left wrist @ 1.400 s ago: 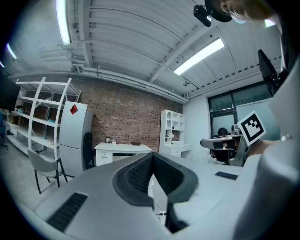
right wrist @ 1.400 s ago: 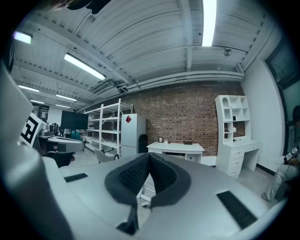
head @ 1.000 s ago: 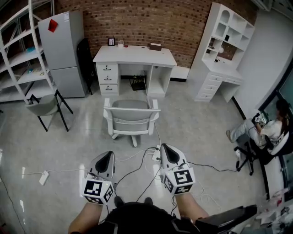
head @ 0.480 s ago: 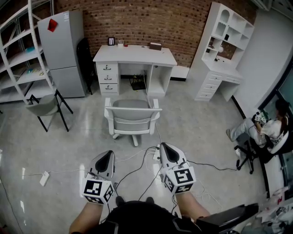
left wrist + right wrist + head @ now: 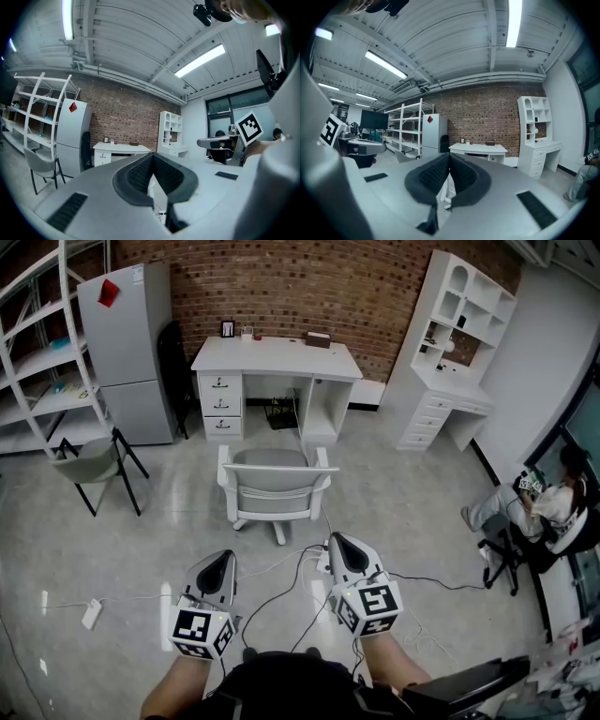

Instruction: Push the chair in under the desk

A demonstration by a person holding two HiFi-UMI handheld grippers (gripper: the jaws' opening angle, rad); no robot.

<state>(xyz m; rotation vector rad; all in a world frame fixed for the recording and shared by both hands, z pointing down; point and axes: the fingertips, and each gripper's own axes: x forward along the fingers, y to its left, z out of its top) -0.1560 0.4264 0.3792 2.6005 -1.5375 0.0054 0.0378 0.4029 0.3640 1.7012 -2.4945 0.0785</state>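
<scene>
Grey chair (image 5: 274,486): straight ahead, well apart, backrest on near side, tabletop (image 5: 277,357) beyond.
Left tool (image 5: 221,562): clenched, empty.
Right tool (image 5: 340,545): clenched, empty; equally near.

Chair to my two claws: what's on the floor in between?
Head view: loose cables and a white power strip lie on the floor between the chair and the left claw and right claw; the rest is bare.
</scene>
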